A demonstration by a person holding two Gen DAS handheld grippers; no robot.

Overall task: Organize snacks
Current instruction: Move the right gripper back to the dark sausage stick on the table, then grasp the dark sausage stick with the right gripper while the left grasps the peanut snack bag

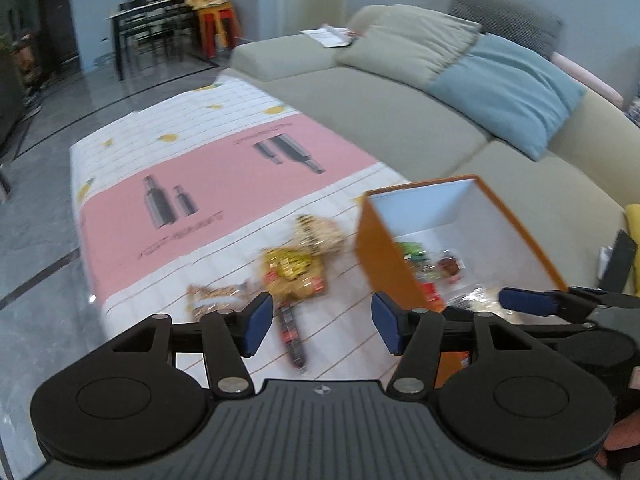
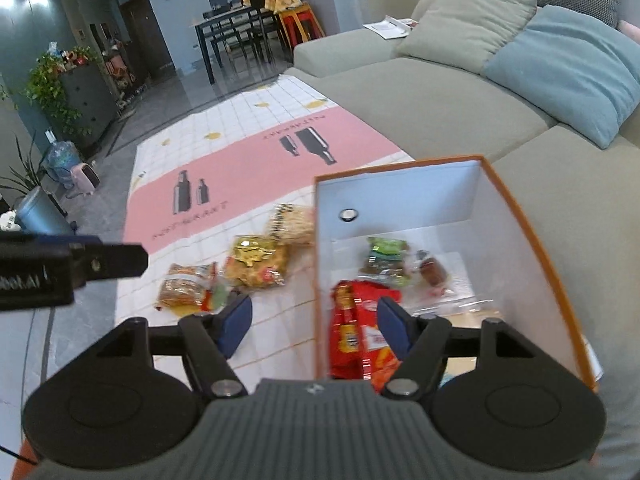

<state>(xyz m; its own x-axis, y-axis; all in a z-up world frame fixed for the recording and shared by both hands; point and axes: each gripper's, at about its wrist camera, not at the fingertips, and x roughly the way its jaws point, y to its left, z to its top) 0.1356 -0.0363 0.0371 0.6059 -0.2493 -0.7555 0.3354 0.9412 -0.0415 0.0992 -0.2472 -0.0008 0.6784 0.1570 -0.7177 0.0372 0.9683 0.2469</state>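
An orange box (image 2: 520, 216) with white inner walls stands at the table's right end and holds a red packet (image 2: 356, 336), a green packet (image 2: 386, 256) and a small brown one (image 2: 432, 272). My right gripper (image 2: 314, 320) hovers open over the box's left wall with nothing in its jaws. Left of the box lie a yellow packet (image 2: 256, 264), an orange-brown packet (image 2: 188, 288) and a beige packet (image 2: 290, 222). My left gripper (image 1: 322, 320) is open and empty above a dark stick snack (image 1: 292, 336), near the yellow packet (image 1: 294, 272) and the box (image 1: 384, 264).
The table wears a pink and white checked cloth (image 1: 208, 184). A grey-green sofa (image 1: 400, 120) with a blue cushion (image 1: 508, 92) runs along its right side. A dining table with chairs (image 2: 236, 36) and plants (image 2: 52, 84) stand farther off on the tiled floor.
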